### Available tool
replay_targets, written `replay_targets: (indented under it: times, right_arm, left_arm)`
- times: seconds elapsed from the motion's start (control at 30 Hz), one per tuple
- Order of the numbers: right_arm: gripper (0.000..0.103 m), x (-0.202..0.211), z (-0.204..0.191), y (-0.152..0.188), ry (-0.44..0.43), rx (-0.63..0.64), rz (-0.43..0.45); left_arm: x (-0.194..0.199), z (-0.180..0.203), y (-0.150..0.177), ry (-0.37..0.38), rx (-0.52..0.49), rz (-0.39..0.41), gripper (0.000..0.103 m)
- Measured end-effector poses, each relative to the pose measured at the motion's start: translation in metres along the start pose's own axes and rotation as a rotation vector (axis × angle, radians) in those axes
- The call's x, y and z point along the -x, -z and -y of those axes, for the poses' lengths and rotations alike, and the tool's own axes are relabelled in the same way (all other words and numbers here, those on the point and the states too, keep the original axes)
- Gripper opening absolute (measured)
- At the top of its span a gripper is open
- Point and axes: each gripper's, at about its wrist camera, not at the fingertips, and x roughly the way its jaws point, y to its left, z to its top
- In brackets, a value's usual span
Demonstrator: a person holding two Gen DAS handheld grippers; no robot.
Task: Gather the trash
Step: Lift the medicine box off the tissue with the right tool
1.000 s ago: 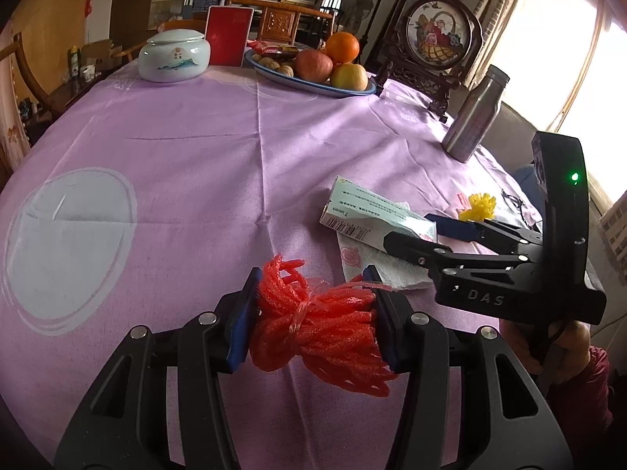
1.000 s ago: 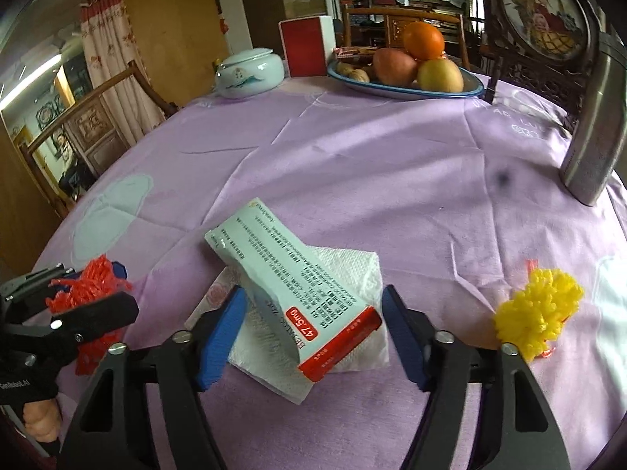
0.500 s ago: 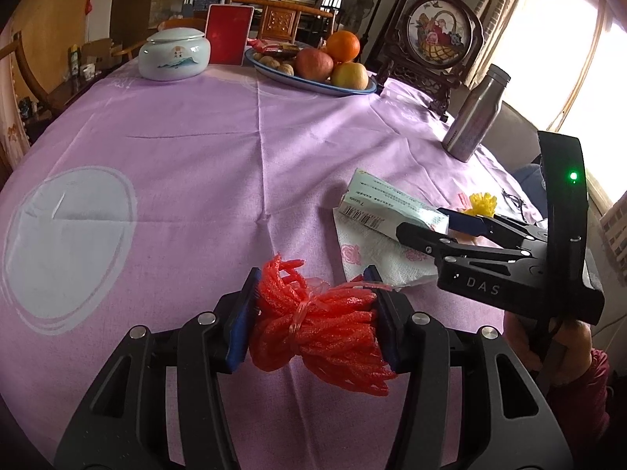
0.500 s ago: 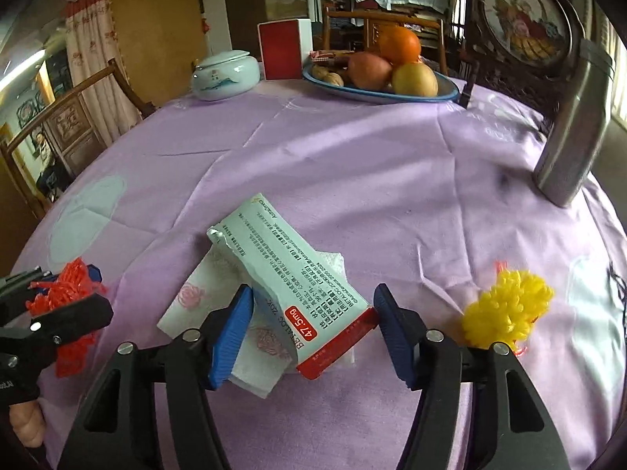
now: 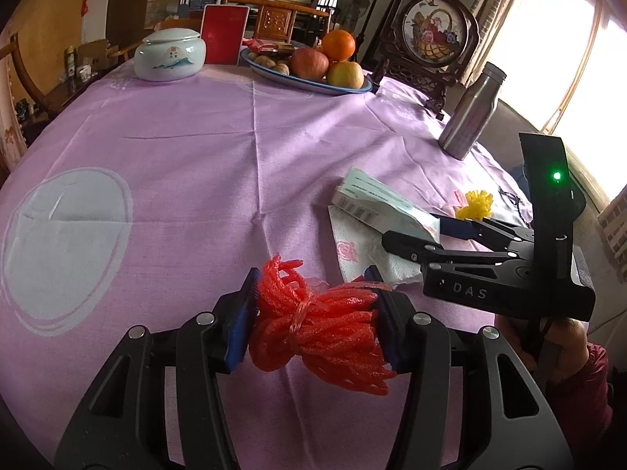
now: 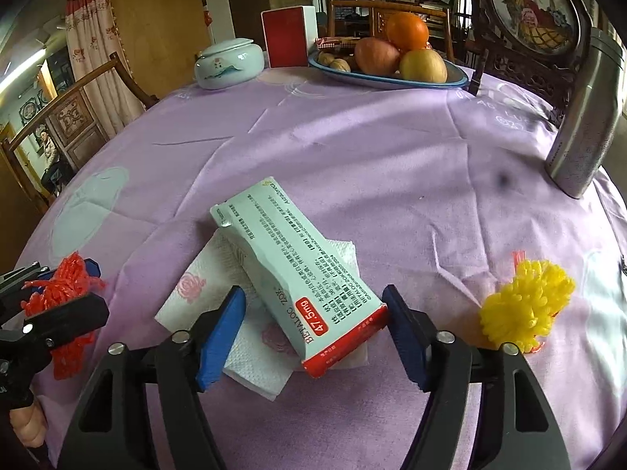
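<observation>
My left gripper (image 5: 313, 321) stays clenched on the red foam net (image 5: 319, 331), just as a second ago. My right gripper (image 6: 313, 337) has pushed forward, jaws spread wide around the medicine box (image 6: 301, 270) lying on the napkin (image 6: 219, 297). The yellow foam net (image 6: 523, 303) sits just right.

Table's covered in a matt purple cloth (image 6: 352, 149), creased along its fold lines. The red bundle (image 5: 325, 329) looks like foamy plastic netting, same stuff as the yellow one (image 6: 525, 305). The medicine box (image 6: 301, 274) is smooth printed cardboard lying on an embossed paper napkin (image 6: 203, 293) (little rose print). Steel bottle (image 6: 584, 125) has a brushed, dull shine. The lidded jar (image 5: 170, 58) is glossy ceramic. Both grippers are matt black plastic with blue pads (image 6: 219, 337).
</observation>
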Motion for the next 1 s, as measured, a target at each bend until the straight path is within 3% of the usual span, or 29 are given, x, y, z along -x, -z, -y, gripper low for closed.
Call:
replay_targets:
  times: [0.27, 0.73, 1.0]
  right_arm:
    - [0.058, 0.023, 0.003, -0.001, -0.005, -0.026, 0.110]
    - [0.058, 0.036, 0.016, 0.000, -0.033, -0.086, 0.159]
    - [0.058, 0.059, 0.044, 0.019, -0.071, -0.239, 0.183]
  left_arm:
    - [0.000, -0.001, -0.001, 0.004, 0.008, 0.001, 0.054]
    - [0.003, 0.002, -0.001, 0.025, -0.001, 0.017, 0.052]
    - [0.002, -0.001, -0.002, 0.060, 0.015, 0.004, 0.051]
